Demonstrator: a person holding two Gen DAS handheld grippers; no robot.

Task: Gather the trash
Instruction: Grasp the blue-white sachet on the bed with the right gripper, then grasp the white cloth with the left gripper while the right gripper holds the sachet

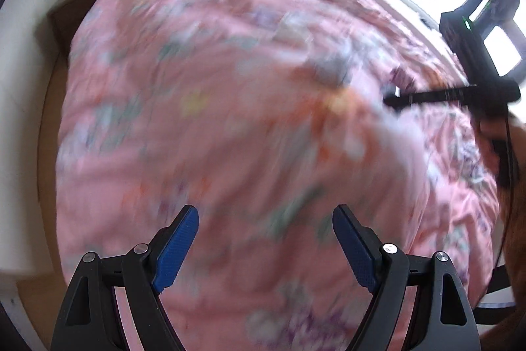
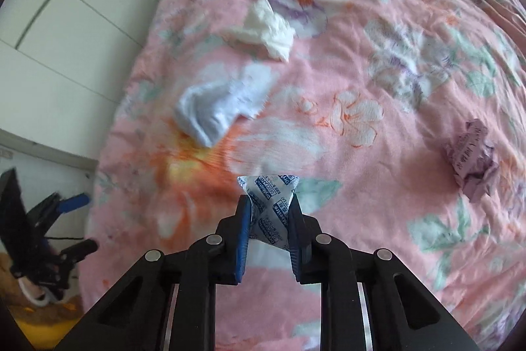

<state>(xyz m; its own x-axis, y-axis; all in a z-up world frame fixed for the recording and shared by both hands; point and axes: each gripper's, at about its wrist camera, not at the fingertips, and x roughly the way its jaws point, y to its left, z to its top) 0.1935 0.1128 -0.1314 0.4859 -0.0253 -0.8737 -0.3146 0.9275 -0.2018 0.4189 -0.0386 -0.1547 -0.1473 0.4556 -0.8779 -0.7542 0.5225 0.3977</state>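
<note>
Soft cloth, crumpled paper and matt plastic on a bed.

The bedspread (image 2: pixel 378 153) is pink floral cotton-like cloth, matt and finely creased. Two white tissues (image 2: pixel 269 27) look soft and rumpled; a purple paper ball (image 2: pixel 471 162) is rough and crushed. The printed sachet (image 2: pixel 269 203) looks like thin, fibrous paper. Each hand-held gripper (image 2: pixel 268 213) is matt black plastic with textured blue pads (image 1: pixel 177 249) and shiny metal pins.

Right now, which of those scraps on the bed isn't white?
The crumpled purple paper, lying alone at the right of the pink bedspread. The two tissues are white, and the packet in the right gripper is white with blue print.
</note>
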